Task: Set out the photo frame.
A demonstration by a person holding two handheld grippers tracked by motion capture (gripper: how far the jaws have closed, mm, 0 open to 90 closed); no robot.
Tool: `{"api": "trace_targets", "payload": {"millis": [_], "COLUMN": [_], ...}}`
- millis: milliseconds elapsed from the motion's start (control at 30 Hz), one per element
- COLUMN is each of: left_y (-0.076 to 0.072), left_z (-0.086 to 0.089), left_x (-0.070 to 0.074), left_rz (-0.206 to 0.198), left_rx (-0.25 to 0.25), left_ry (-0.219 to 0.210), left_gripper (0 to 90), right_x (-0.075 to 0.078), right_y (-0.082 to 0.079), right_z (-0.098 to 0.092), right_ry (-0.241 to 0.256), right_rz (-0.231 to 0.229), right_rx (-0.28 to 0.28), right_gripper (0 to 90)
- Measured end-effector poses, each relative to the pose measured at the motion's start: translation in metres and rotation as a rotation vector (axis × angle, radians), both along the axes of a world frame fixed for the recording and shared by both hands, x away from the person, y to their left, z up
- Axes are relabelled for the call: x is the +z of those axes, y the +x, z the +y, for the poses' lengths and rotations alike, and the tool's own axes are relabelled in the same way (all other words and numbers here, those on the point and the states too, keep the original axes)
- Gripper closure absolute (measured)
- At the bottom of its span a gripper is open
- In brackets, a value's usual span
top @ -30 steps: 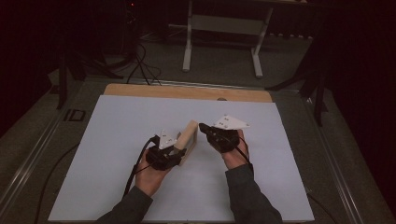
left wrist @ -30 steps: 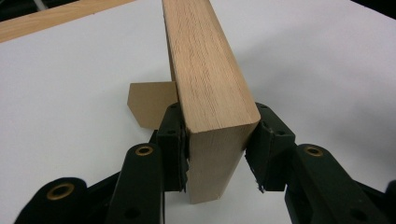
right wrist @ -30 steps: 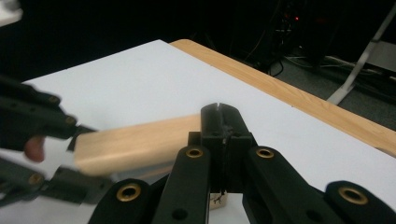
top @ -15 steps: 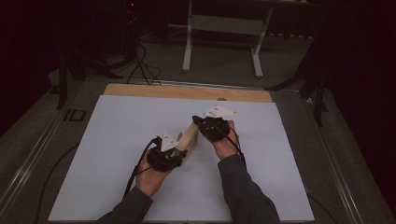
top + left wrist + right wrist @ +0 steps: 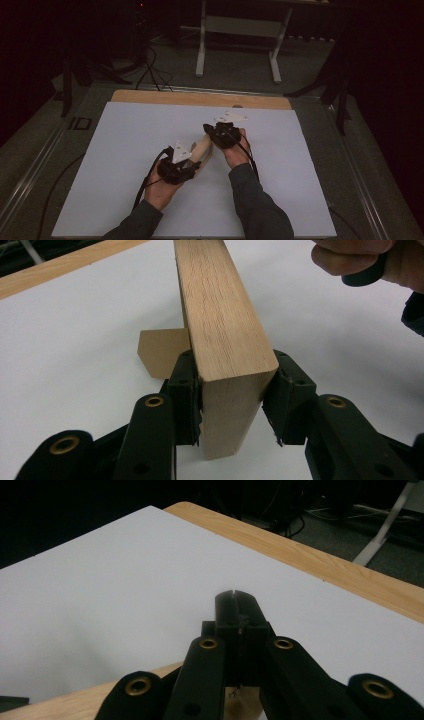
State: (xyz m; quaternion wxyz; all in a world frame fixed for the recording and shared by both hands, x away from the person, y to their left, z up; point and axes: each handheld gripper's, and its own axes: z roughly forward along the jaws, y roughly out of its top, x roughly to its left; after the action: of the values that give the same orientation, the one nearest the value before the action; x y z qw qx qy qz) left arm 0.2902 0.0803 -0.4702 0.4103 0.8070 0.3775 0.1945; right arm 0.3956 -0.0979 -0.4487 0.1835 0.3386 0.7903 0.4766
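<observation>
A pale wooden block (image 5: pixel 202 148) (image 5: pixel 220 325) stands tilted on the white sheet (image 5: pixel 120 150), its near end clamped between the jaws of my left gripper (image 5: pixel 192 159) (image 5: pixel 232 390). The block's other end reaches away toward the other hand (image 5: pixel 365 260). In the high view my right gripper (image 5: pixel 209 130) hovers at the block's far end, pointing left. Seen along its own jaws, my right gripper (image 5: pixel 235 599) has them pressed together with nothing visible between them, and a strip of the block (image 5: pixel 75 700) shows below. A small flat tan piece (image 5: pixel 160 352) lies on the sheet behind the block.
A bare wooden strip (image 5: pixel 200 98) (image 5: pixel 320 555) runs along the far edge of the table. Beyond it stand a white metal frame (image 5: pixel 237 30) and cables on a dark floor. White sheet spreads to both sides of the hands.
My right gripper has moved left and away from me, from beside the block to over its far end. The left gripper and block stay put.
</observation>
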Motion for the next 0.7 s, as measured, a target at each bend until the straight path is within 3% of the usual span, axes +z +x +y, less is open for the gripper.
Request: {"api": "trace_targets", "payload": {"millis": [167, 700], "left_y": [-0.0005, 0.0022], "left_z": [-0.0005, 0.005], "left_x": [-0.0002, 0.0002], "left_rz": [-0.009, -0.016], "left_rx": [0.005, 0.06], "left_ry": [0.006, 0.022], "left_gripper": [60.6, 59.6], "right_x": [0.0008, 0.0025], "right_y": [-0.0015, -0.0033], "right_z": [0.0003, -0.0031], "right_ry": [-0.025, -0.036], "right_rz": [-0.012, -0.001], "right_rx": [-0.005, -0.03], "right_gripper": [89.6, 89.6]}}
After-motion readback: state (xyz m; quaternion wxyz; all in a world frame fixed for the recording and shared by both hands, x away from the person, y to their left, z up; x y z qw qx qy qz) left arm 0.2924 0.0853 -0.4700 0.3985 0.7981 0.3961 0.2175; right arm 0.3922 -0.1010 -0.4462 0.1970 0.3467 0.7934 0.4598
